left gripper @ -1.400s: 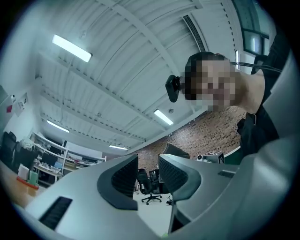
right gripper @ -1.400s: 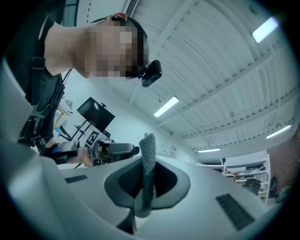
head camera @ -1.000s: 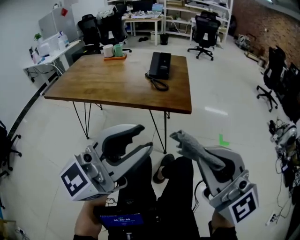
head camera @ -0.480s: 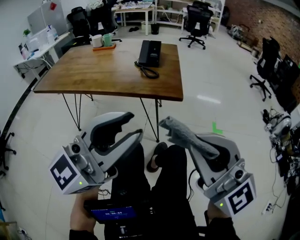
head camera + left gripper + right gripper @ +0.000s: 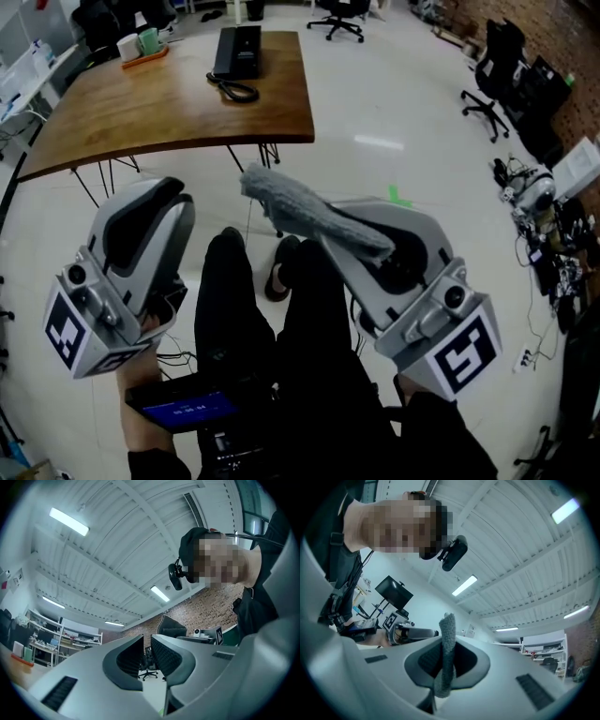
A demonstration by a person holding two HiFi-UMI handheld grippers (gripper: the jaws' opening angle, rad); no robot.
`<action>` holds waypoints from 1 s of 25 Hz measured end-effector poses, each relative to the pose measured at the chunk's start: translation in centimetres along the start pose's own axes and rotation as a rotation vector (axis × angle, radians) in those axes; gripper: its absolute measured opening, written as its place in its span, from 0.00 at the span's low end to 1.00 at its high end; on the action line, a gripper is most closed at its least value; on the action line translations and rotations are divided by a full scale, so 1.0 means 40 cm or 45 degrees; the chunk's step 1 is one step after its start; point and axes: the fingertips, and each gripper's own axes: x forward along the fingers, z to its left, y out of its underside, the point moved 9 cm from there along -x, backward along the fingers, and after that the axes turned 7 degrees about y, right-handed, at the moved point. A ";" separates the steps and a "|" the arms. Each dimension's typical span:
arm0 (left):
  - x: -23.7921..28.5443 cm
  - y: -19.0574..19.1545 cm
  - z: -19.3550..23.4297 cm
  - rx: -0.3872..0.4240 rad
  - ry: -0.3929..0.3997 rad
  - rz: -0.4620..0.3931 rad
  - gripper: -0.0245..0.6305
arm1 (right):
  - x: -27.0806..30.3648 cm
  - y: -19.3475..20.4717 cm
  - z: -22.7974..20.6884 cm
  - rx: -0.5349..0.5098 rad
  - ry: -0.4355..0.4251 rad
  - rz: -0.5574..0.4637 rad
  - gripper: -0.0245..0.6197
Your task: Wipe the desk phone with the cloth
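- Head view, 8 o'clock: left gripper (image 5: 159, 192), which I hold low beside my legs. In the left gripper view (image 5: 146, 644) its jaws are closing, drawn all but together, with nothing between them.
- 11 o'clock, far side of the wooden table (image 5: 141, 103): desk phone (image 5: 236, 49), dark, lying flat near the table's right edge, handset on its cradle. Its coiled cord (image 5: 234, 91) loops loose on the near side. The phone is well apart from both grippers.
- I judge the phone rigid but light enough to slide under a firm wipe. The free left gripper could steady its body, not the handset or the cord.
- Centre, toward 12 o'clock: cloth (image 5: 281, 197), grey and nubbly, a limp bunched strip sticking out past the jaw tips.
- 4 o'clock: right gripper (image 5: 328, 220), clamped on the cloth. The right gripper view shows the pads of the gripper (image 5: 445, 663) pinching the cloth's (image 5: 447, 639) lower part, the free end standing up.
- I judge the cloth soft and likely to fold, so the free end should do the wiping.
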 end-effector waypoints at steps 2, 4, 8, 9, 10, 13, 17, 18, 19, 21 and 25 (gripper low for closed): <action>0.011 0.002 0.000 -0.005 0.021 -0.002 0.09 | -0.013 -0.008 -0.006 -0.003 0.017 0.021 0.08; 0.028 -0.004 0.004 0.011 0.036 -0.006 0.09 | -0.020 -0.018 -0.015 -0.015 0.030 0.024 0.08; 0.033 -0.026 -0.001 0.014 0.025 0.005 0.09 | -0.010 -0.026 -0.013 -0.015 0.009 0.009 0.08; 0.029 -0.028 -0.002 0.014 0.023 0.009 0.09 | -0.008 -0.025 -0.008 -0.012 0.005 0.010 0.08; 0.026 -0.028 -0.002 0.013 0.023 0.013 0.09 | -0.006 -0.024 -0.005 -0.011 0.003 0.012 0.08; 0.019 -0.022 0.005 0.012 0.022 0.016 0.09 | -0.001 -0.016 0.000 -0.008 0.005 0.015 0.08; 0.018 -0.015 0.018 0.001 0.025 0.015 0.09 | 0.008 -0.007 -0.003 -0.004 0.014 0.034 0.08; 0.018 -0.015 0.022 -0.005 0.023 0.016 0.09 | 0.011 -0.006 -0.005 -0.001 0.013 0.040 0.08; 0.017 -0.013 0.027 -0.010 0.019 0.018 0.09 | 0.014 -0.002 -0.007 0.003 0.011 0.047 0.08; 0.011 0.001 0.039 -0.020 0.009 0.022 0.09 | 0.021 0.013 -0.011 0.011 0.009 0.063 0.08; 0.000 0.025 0.077 -0.041 -0.002 0.014 0.09 | 0.046 0.038 -0.020 0.001 0.017 0.071 0.08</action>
